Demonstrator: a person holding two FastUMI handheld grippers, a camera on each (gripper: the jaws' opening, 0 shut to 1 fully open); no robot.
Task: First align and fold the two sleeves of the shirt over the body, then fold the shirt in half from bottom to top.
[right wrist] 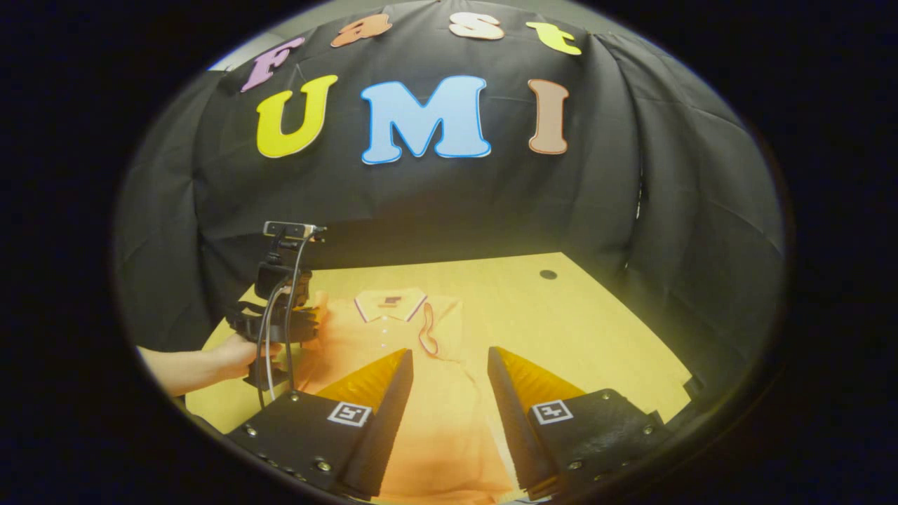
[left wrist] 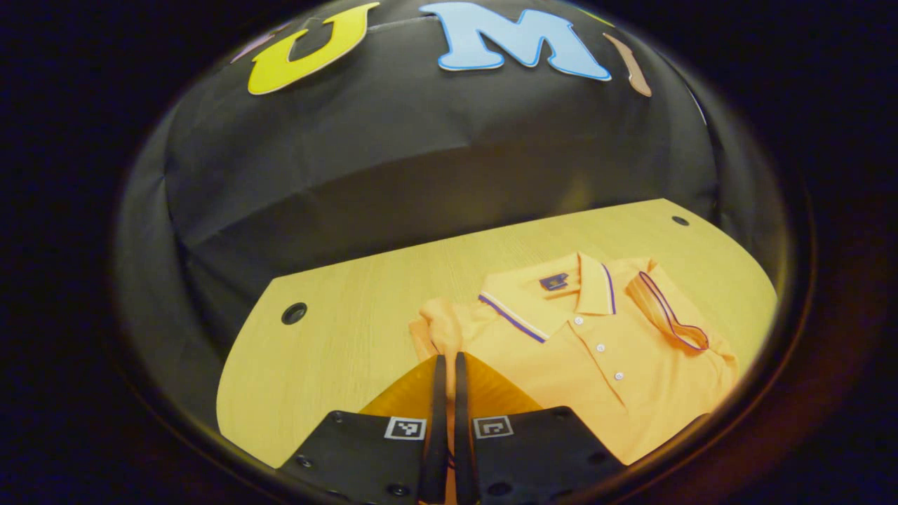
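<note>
1. Orange shirt [left wrist: 596, 351] flat on the worktop [left wrist: 337, 351], collar toward the far wall, one sleeve [left wrist: 666, 315] folded over the body.
2. Left claw [left wrist: 447, 365] squeezed nearly shut at the shirt's other sleeve; cannot tell if cloth is pinched.
3. Right claw [right wrist: 449, 365] spread wide, above the shirt's lower part.
4. Hand [right wrist: 235, 354] gripping the left claw at the shirt's edge.

shirt [left wrist: 589, 351] hem cut off below, left sleeve [left wrist: 438, 330] partly behind left gripper [left wrist: 447, 365]
</note>
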